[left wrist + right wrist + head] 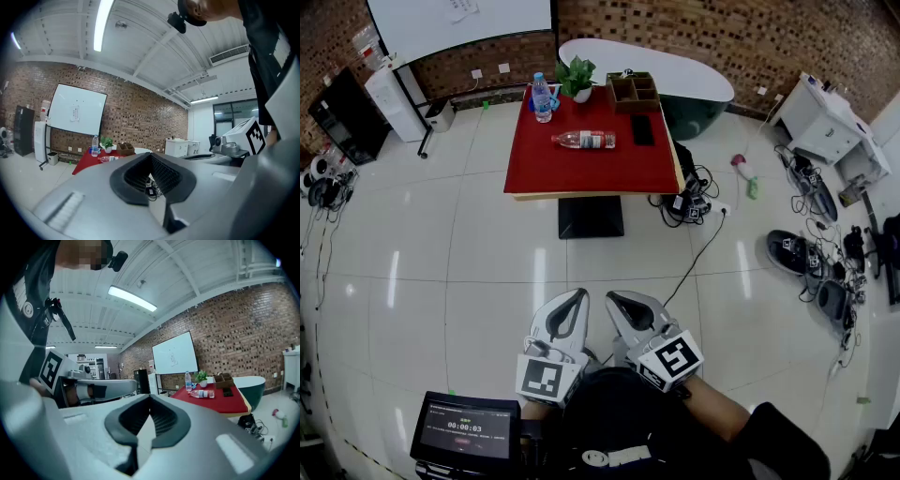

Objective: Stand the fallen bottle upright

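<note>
The left gripper (579, 294) and right gripper (612, 299) hang side by side over the floor (469, 272), each with jaws pressed together on nothing. At twelve o'clock, well apart from them, the bottle (583, 140) lies on its side on the red table (581, 176), with a standing bottle (542, 97) at its ten o'clock, a plant (577, 75) at twelve and a phone (642, 129) at three.

Bright strip light (100, 23) overhead — floor (441, 281) glare streaks, fisheye edges, foreground perhaps soft.
</note>
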Demonstrator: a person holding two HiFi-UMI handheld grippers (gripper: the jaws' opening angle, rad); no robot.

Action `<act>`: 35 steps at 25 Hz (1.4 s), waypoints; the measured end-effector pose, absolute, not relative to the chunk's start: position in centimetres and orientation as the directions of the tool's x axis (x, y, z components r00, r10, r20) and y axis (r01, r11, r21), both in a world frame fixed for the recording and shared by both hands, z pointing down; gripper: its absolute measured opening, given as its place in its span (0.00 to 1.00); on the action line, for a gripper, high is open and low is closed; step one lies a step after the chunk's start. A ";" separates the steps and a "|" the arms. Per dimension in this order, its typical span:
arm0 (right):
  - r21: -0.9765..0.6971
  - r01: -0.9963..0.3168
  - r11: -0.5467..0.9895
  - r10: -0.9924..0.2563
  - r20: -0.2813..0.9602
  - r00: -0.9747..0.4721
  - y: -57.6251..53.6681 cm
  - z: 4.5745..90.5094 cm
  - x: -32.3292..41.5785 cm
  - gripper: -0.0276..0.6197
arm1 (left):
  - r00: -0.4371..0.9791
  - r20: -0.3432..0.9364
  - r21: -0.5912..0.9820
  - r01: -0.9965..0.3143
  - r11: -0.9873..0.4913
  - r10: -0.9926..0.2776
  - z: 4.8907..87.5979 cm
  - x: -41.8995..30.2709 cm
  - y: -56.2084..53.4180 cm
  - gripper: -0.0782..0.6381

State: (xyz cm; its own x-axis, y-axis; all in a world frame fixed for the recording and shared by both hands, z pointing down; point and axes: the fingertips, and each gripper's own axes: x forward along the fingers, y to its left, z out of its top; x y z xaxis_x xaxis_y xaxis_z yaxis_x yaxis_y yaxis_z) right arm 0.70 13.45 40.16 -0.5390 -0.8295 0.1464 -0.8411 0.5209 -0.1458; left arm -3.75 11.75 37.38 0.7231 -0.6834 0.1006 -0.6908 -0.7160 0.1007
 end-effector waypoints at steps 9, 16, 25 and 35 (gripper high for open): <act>-0.121 -0.853 0.507 -0.846 0.122 -0.520 7.1 40.7 4.6 0.05 | 0.706 0.101 0.044 -0.708 -0.705 -0.701 37.2 -2.2 7.5 0.11; -0.130 -0.809 0.573 -0.805 0.100 -0.585 -7.4 41.1 11.0 0.05 | 0.636 0.146 -0.023 -0.764 -0.645 -0.758 37.4 3.5 -7.1 0.11; -0.181 -0.755 0.631 -0.752 0.097 -0.652 -17.6 41.0 17.5 0.05 | 0.580 0.157 -0.056 -0.803 -0.594 -0.799 36.5 8.7 -17.9 0.11; 0.106 -0.537 0.837 -0.530 0.403 -0.746 -25.5 44.7 14.0 0.47 | 0.564 0.192 -0.021 -0.816 -0.578 -0.803 38.0 6.6 -23.7 0.11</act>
